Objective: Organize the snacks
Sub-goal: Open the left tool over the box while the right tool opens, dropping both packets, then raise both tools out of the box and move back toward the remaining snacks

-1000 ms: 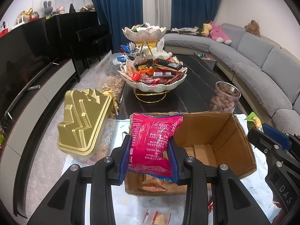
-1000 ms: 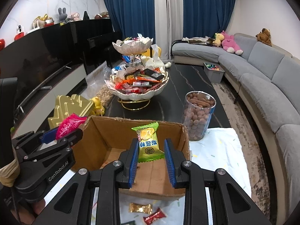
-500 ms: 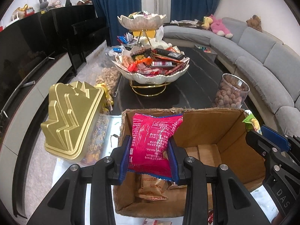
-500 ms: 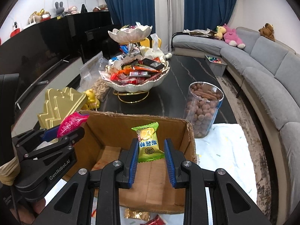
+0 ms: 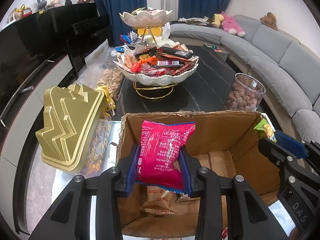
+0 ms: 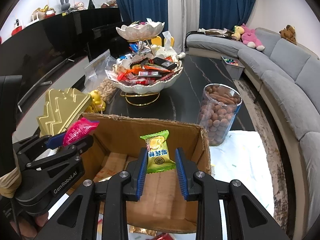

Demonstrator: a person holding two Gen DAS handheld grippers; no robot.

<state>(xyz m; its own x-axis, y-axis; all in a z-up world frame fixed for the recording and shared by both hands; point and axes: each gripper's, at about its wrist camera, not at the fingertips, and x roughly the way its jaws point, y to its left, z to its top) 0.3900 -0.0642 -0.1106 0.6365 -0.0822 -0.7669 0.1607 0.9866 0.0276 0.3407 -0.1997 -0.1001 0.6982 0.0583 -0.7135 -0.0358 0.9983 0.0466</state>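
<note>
From the left wrist, the left gripper (image 5: 159, 170) was clenched on a pink snack packet (image 5: 164, 150), its blue pads pressing both sides, and it hung over the open cardboard box (image 5: 218, 124), near the box's left wall. The step in hand looked like the drop into the box; the next move would call for opening the jaws so the packet fell beside the brown wrapped snack (image 5: 159, 202) already lying on the box floor. The pink packet was puffy and glossy, with small white print and a crimped blue-edged top

From the right wrist, the right gripper (image 6: 161, 170) held a small green candy packet (image 6: 158, 152) upright over the same box, towards its right wall. The left pad touched it, while the right pad showed a thin gap, so the grip seemed light. Release here should land it inside. The packet was yellow-green, with a fruit picture and serrated ends
</note>
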